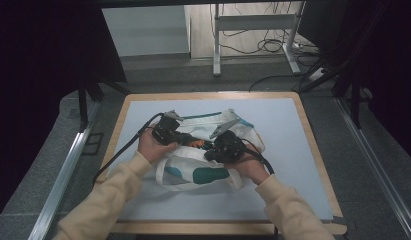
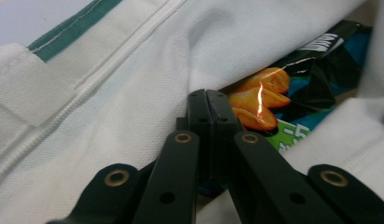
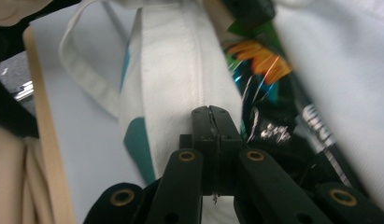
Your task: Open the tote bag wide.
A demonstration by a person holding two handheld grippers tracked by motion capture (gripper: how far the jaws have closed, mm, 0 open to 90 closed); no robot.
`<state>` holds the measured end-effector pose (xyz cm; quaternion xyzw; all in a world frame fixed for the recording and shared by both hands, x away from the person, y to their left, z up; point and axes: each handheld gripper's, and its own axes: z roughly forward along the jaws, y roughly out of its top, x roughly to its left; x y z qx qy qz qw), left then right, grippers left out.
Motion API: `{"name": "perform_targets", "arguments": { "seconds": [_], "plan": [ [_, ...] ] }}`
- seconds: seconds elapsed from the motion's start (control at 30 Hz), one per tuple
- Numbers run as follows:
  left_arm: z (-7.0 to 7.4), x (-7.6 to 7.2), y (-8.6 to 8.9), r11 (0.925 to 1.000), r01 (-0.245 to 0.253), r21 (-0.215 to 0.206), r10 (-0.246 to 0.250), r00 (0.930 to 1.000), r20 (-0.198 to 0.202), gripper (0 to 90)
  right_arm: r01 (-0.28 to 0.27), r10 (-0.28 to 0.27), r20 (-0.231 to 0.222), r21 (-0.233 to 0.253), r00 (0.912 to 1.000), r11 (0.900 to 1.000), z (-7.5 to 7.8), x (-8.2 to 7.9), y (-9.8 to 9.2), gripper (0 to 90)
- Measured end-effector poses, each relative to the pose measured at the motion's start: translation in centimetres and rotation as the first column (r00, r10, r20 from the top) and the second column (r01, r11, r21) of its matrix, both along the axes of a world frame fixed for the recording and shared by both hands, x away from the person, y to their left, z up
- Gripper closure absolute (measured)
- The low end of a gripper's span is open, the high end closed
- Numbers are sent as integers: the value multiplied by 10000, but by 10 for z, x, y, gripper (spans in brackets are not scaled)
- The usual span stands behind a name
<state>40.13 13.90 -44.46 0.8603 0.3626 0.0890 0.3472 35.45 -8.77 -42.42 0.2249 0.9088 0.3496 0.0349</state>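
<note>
A white cloth bag (image 1: 203, 167) with teal patches lies in the middle of the tabletop (image 1: 293, 150), and a dark snack packet (image 1: 195, 142) printed with orange chips sits in its open mouth. Beyond the tabletop stand a desk frame (image 1: 253, 30) and loose cables (image 1: 273, 47) on the floor. The bag's own cloth crowds round both grippers and hides most of the packet from above.

The high view gives the whole layout, both sleeved forearms coming in from below, hands meeting over the bag. The left gripper view brings out the packet (image 2: 283, 98) lying between white folds, with the teal-edged hem of the bag (image 2: 110, 93) running off to one side. The right gripper view shows a bag strap (image 3: 87, 60) looping over the tabletop and the packet (image 3: 264, 79) beside the hem.

The left gripper (image 1: 165, 131) is clenched on the bag's rim (image 2: 206, 95). The right gripper (image 1: 224, 147) is likewise clenched on the opposite rim (image 3: 210, 112).
</note>
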Motion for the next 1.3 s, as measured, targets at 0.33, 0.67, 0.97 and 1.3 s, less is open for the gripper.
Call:
{"name": "perform_targets", "arguments": {
  "seconds": [0.33, 0.67, 0.97, 1.3],
  "plan": [
    [2, 16, -7, 9988, -472, 125, 465, 9977, 500, 900, -592, 595, -174, 178, 9981, 9981, -15, -18, -7, 895],
    [-1, 27, -14, 9964, -802, 264, 784, 9950, 618, 900, -853, 856, -58, 486, 9963, 9952, -27, -37, -11, 896],
    [-1, 33, -13, 9965, -833, 13, 831, 9953, 498, 900, -921, 918, 76, 764, 9957, 9928, -31, -45, -12, 896],
    [1, 28, -13, 9973, -725, -88, 729, 9961, 499, 900, 922, -1031, 1137, 973, 9882, 9910, 6, -2, -15, 895]
  ]
}}
